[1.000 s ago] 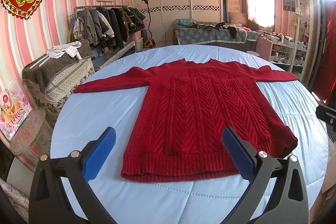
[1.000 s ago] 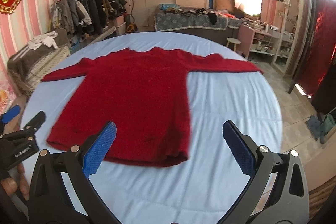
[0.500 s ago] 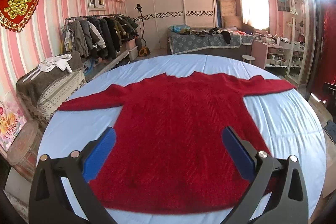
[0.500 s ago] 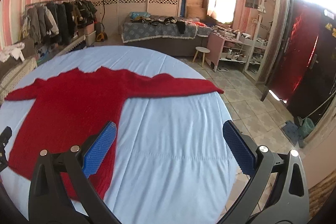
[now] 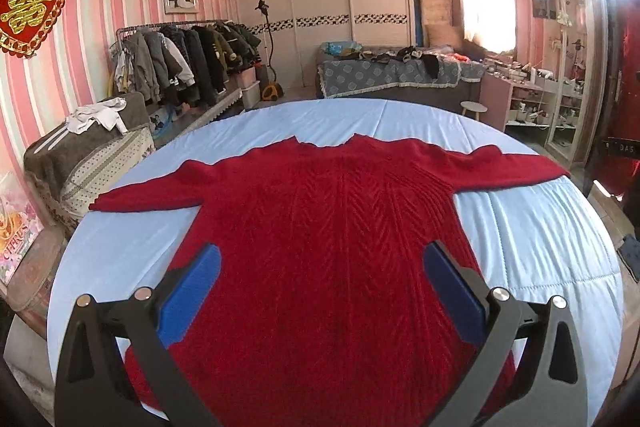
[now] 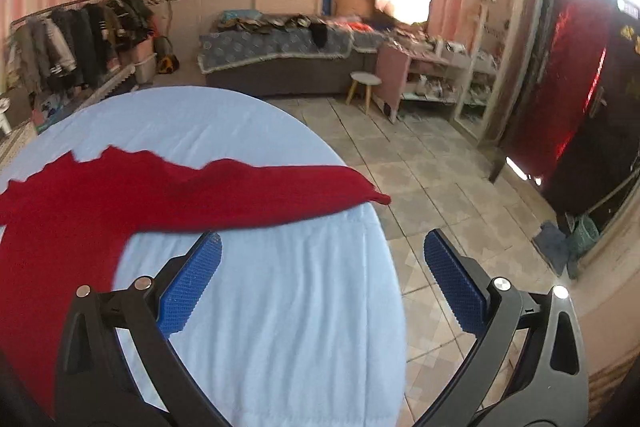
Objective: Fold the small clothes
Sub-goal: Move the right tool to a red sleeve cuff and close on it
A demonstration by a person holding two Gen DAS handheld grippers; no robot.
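Bed [image 5: 132,247]: sweater [image 5: 328,227] lies flat at centre, sleeves out toward 9 and 3 o'clock. No fold made; I judge all folding remains. Left gripper [image 5: 322,269] and right gripper [image 6: 322,259] both gape, empty.

left wrist low over sweater [image 5: 320,247], right wrist facing its sleeve [image 6: 280,191]
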